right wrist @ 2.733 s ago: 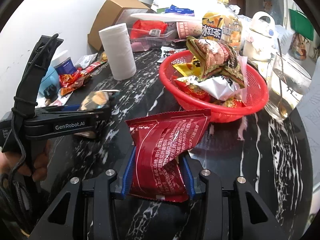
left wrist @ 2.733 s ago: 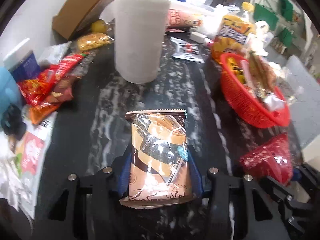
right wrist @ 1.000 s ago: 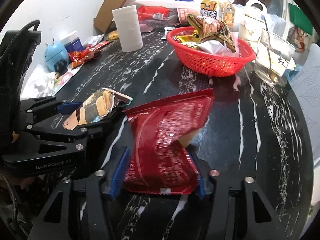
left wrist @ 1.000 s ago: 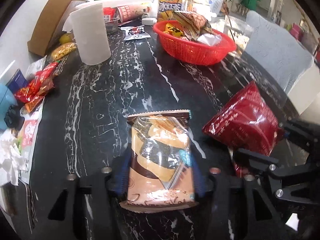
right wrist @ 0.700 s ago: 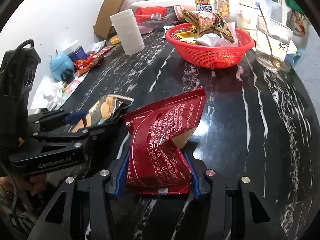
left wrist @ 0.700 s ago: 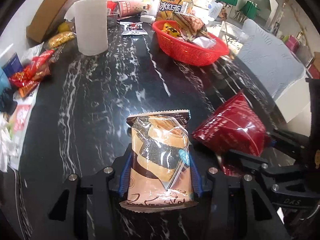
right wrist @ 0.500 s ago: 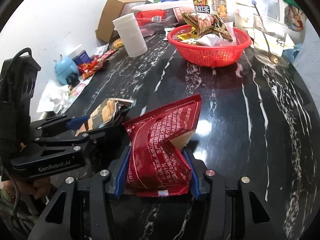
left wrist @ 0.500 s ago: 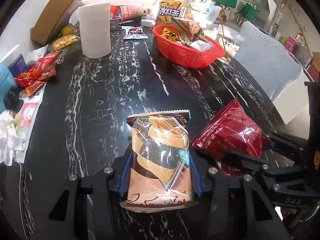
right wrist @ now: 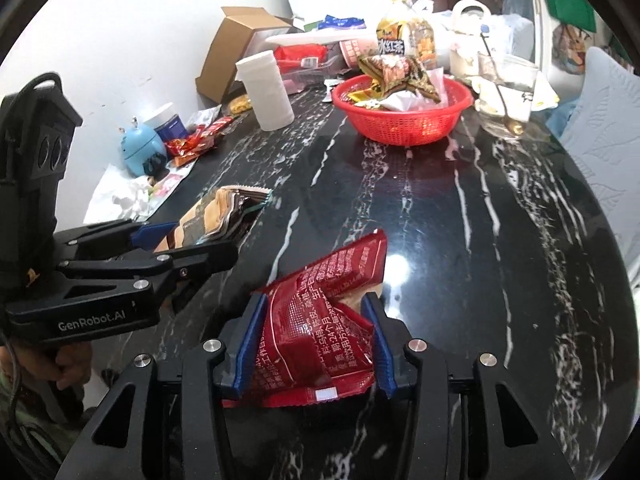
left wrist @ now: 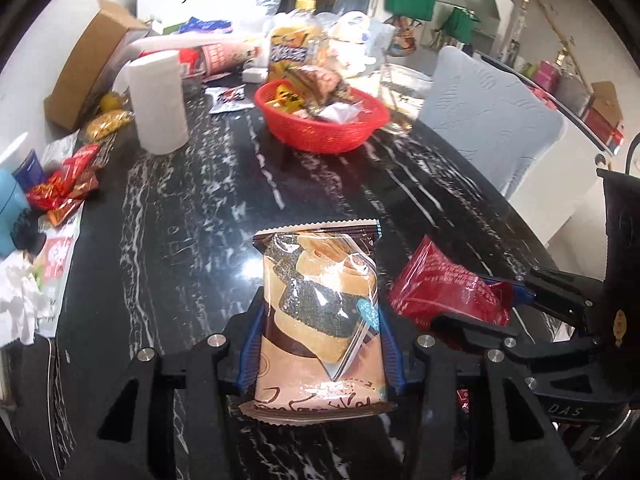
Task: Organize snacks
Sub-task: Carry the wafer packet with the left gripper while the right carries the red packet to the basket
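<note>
Partly hidden, red packet (crumpled) between closing right tongs.

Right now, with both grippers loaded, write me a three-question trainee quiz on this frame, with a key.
1. True or false: the left gripper is shut on a brown sesame snack pack.
2. What is between the right gripper's closing jaws? A) paper towel roll B) crumpled red snack bag C) glass cup
3. Fill in: the red basket already holds ___.

Key: 1 true. 2 B, the red snack bag. 3 snack packets.
</note>
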Tool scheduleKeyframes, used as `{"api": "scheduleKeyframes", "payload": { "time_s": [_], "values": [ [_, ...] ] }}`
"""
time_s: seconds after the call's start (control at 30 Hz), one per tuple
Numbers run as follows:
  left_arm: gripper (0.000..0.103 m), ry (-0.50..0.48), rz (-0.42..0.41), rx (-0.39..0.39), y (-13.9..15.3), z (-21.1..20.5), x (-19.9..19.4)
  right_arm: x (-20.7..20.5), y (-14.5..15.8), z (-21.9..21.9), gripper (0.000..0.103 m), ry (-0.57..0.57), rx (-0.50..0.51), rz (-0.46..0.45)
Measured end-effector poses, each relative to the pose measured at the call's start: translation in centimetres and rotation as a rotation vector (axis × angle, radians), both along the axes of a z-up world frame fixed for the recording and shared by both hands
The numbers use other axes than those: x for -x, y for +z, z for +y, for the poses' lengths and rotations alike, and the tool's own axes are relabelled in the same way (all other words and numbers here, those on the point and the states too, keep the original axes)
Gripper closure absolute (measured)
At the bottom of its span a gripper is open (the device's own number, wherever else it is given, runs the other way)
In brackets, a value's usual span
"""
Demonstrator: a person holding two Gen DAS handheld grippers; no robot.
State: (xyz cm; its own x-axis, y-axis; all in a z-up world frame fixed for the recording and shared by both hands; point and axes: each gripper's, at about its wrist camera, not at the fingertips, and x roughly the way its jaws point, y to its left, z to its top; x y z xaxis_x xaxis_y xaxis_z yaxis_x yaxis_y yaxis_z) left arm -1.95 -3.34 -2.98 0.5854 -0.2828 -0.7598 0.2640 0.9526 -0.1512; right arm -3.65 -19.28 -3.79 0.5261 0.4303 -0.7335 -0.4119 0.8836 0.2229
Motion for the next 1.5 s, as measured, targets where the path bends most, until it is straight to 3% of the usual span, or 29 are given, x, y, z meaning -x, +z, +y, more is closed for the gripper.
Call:
{"api": "scheduleKeyframes", "payload": {
  "time_s": [0.33, 0.63, 1.1, 1.5],
  "values": [
    [0.055, -0.053, -0.036, 0.0, 1.4, -1.6, 0.0, 1.6, 1.1, -1.1, 0.071, -0.043, 0.033, -0.047],
    [0.055, -0.039, -0.056, 0.015, 2.6, -1.2, -0.7, 1.2, 2.3, -1.6, 0.072, -0.065, 0.016, -0.081],
    [0.055, -0.015, -0.158, 0.004, 6.6, -0.8, -3.4, -1.9, 6.4, -2.2, 0.072, -0.075, 0.037, -0.193],
    [0.055, 0.028, -0.203, -0.009, 8.7, -0.7, -8.5, -7.0, 9.0, -3.0, 0.072, -0.102, 0.052, -0.268]
  ]
}}
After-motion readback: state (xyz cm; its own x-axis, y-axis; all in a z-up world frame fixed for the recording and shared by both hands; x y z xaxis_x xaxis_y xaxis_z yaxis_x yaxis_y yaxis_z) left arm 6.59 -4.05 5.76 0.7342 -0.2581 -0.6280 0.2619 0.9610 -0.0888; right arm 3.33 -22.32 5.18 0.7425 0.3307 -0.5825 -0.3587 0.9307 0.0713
